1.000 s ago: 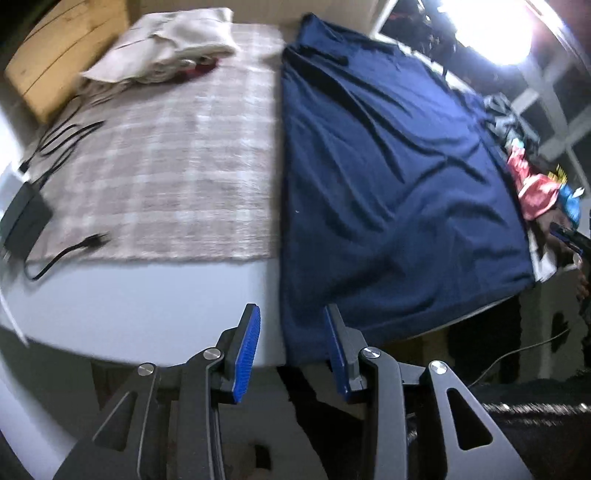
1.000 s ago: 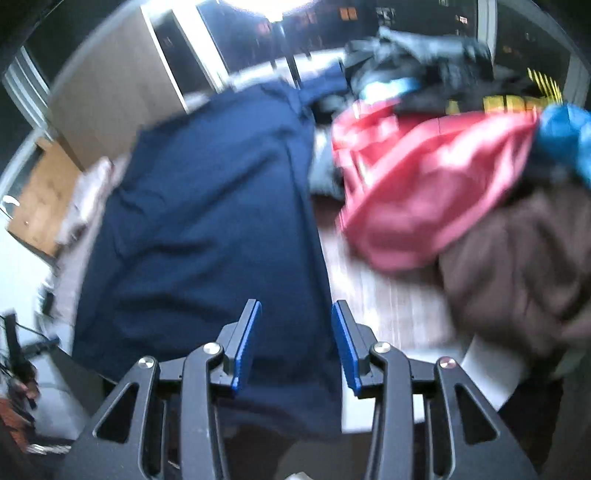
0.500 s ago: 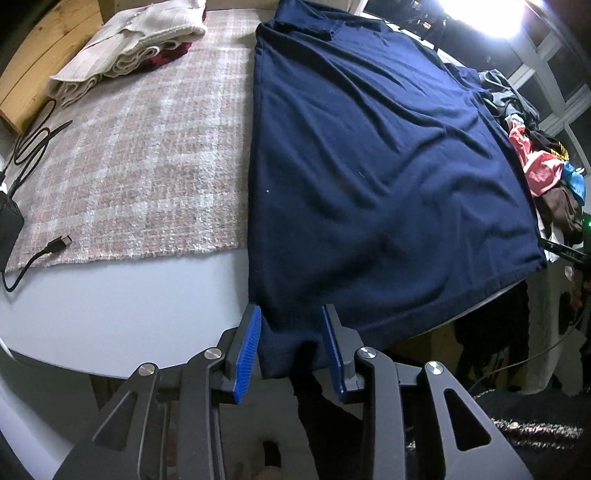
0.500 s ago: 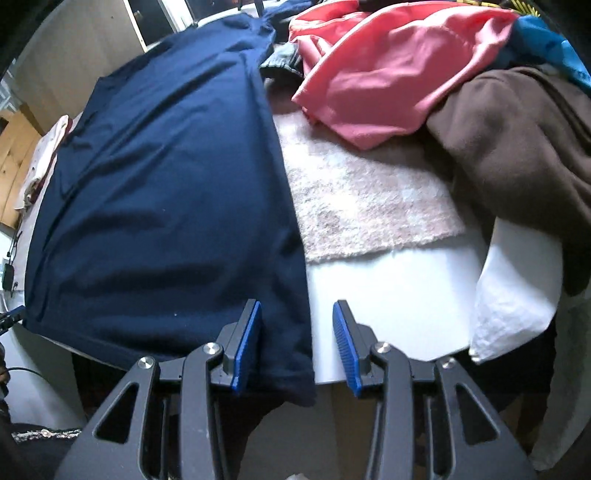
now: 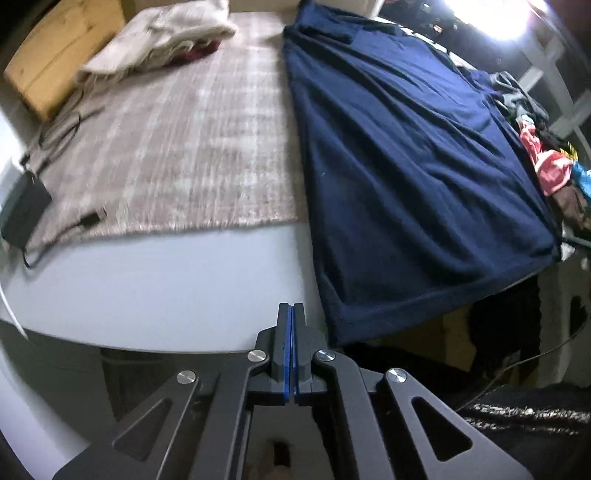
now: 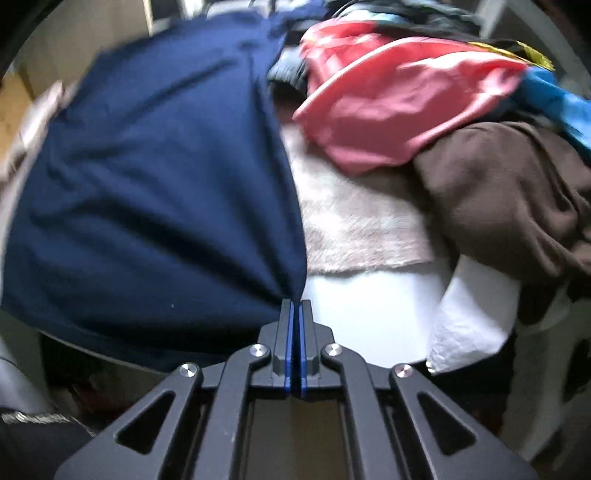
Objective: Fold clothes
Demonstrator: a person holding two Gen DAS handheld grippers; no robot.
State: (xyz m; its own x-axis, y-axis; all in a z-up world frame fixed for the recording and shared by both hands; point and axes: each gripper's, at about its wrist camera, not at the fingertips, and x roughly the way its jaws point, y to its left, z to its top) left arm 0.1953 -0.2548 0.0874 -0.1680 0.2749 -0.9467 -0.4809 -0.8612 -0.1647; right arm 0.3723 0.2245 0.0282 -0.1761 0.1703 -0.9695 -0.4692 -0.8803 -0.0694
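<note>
Dim room, lit by one glaring light (image 5: 496, 16) at the far right corner — blown out to white. White window frames (image 5: 561, 88) below and beside it. Pale grey table (image 5: 155, 288) with a rounded near edge, bare along that edge; a checked beige cloth (image 5: 192, 147) spread over the rest. Light wooden panel (image 5: 55, 55) standing at the table's far left corner. Beige cabinet front (image 6: 92, 33) behind the far edge — blurred. Dark floor under the table, details unclear.
</note>
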